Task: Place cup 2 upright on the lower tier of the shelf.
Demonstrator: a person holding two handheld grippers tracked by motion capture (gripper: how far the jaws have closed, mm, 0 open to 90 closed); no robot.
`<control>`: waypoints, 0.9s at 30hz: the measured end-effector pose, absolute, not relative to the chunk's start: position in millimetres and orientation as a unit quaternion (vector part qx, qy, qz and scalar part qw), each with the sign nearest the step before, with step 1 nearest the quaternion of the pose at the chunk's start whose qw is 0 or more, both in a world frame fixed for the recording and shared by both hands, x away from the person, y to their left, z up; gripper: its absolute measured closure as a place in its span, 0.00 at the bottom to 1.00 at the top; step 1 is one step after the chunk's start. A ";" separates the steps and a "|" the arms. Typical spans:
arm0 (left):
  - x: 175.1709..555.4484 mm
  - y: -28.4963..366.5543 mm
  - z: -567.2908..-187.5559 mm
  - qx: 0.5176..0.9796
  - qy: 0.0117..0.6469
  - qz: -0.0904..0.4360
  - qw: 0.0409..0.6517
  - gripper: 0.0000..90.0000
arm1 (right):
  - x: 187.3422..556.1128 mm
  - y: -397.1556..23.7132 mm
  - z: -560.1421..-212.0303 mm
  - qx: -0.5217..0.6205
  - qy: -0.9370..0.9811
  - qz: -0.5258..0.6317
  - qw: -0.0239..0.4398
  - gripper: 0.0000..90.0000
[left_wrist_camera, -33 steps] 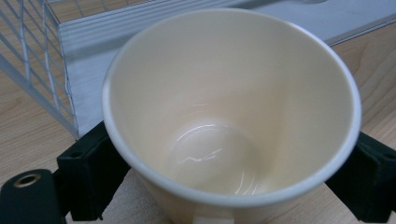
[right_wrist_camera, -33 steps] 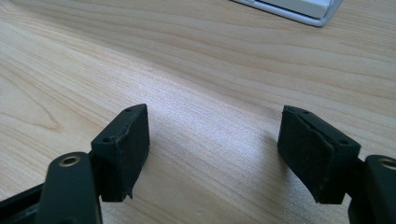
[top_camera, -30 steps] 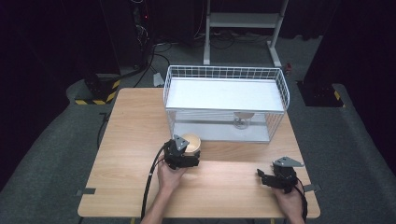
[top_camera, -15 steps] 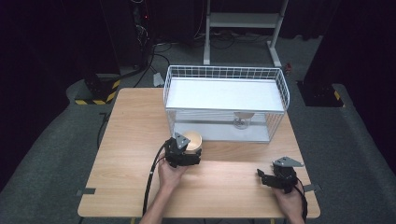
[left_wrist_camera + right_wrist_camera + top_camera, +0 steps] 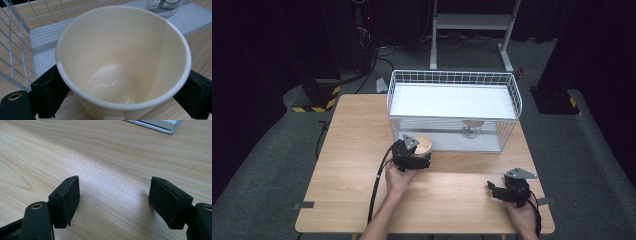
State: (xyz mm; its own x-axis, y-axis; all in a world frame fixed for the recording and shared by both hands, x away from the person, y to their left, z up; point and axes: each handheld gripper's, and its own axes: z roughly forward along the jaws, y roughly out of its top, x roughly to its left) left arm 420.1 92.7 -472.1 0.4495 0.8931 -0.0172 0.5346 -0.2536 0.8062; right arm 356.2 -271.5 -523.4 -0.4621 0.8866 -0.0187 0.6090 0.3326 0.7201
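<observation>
High view: the left gripper (image 5: 414, 156) sits at the near left corner of the wire basket (image 5: 516, 95) on the counter (image 5: 352, 135), with the cream cup (image 5: 424, 144) at its front, just beside the basket's wire wall. The right gripper (image 5: 507, 190) rests low near the counter's near right edge, well apart from both. Risk, as a judgement: any lift or swing toward the basket could catch the cup's rim on the wire. The jaws are too small here to read, and the small object (image 5: 471, 128) inside the basket is indistinct. Left gripper view: the cup (image 5: 122, 57) stands upright and empty between the two black jaws, which press its lower wall on either side, so the gripper is closed on it. The hold is low on a tapered wall; the cup could tip or slide up if jolted. Its base is cut off, and the clear glass (image 5: 165, 6) behind is cropped to a scrap. Right gripper view: the jaws stand wide with nothing between them, over bare wood; a white basket corner (image 5: 160, 124) is cut off at the top.
</observation>
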 end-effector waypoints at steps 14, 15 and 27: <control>439.4 87.8 -473.4 0.757 0.481 0.229 0.378 0.11 | 356.3 -271.5 -523.5 0.474 0.789 0.330 0.210 0.28; 441.2 86.3 -472.9 0.759 0.480 0.233 0.374 0.11 | 356.3 -271.5 -523.5 0.474 0.789 0.330 0.210 0.28; 454.1 81.9 -473.4 0.760 0.481 0.236 0.368 0.11 | 356.3 -271.5 -523.5 0.474 0.789 0.330 0.210 0.28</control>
State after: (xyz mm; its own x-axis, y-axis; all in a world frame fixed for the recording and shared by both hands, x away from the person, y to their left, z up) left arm 454.1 81.9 -473.4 0.4251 0.9051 0.0055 0.5576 -0.2667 0.7861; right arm 356.3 -271.5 -523.5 -0.4619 0.8868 -0.0183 0.6095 0.3323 0.7198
